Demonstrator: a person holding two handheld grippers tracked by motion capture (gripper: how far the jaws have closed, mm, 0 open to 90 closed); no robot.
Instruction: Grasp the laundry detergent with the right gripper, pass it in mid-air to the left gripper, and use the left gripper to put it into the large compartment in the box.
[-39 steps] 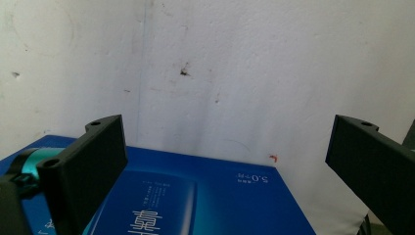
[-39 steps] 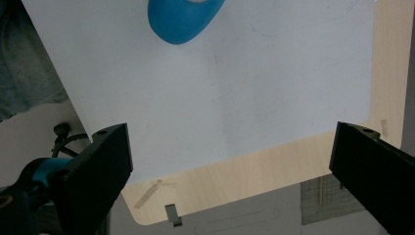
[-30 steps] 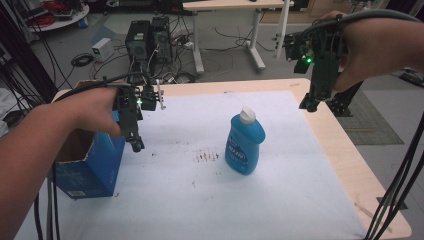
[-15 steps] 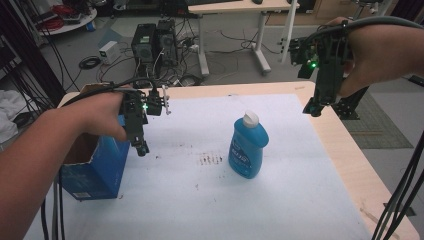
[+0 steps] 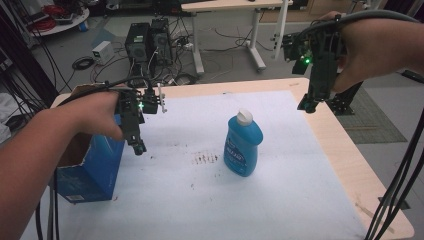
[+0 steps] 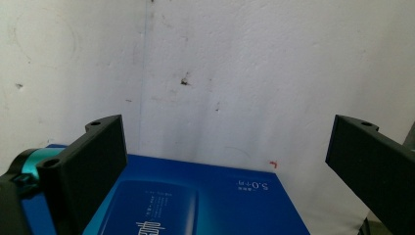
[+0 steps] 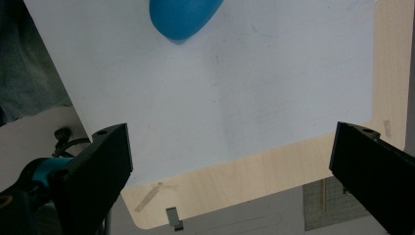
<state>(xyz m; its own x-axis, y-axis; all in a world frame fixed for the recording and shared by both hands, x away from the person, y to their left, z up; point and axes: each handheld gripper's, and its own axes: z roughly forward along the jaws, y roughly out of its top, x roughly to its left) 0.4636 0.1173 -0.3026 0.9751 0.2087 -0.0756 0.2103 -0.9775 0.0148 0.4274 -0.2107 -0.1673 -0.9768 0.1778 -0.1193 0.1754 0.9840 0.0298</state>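
A blue dish-soap bottle (image 5: 242, 145) with a white cap stands upright mid-table on the white mat (image 5: 215, 200); its blue base (image 7: 181, 17) shows at the top of the right gripper view. An open blue carton (image 5: 92, 167) stands at the table's left; its printed blue face (image 6: 195, 200) lies below the left jaws. My left gripper (image 5: 138, 148) hovers open just right of the carton's top, pointing down. My right gripper (image 5: 306, 106) is held high over the table's far right edge, open, with nothing between its jaws.
Brown stains (image 5: 205, 158) mark the mat left of the bottle. The wooden table edge (image 5: 360, 180) runs along the right. Behind the table are computer towers (image 5: 147, 42), cables and a white desk frame (image 5: 240, 30) on the floor.
Both hands drifted slightly: the left gripper moved a little right and down beside the carton, the right gripper shifted a little left. The bottle and carton stayed put.
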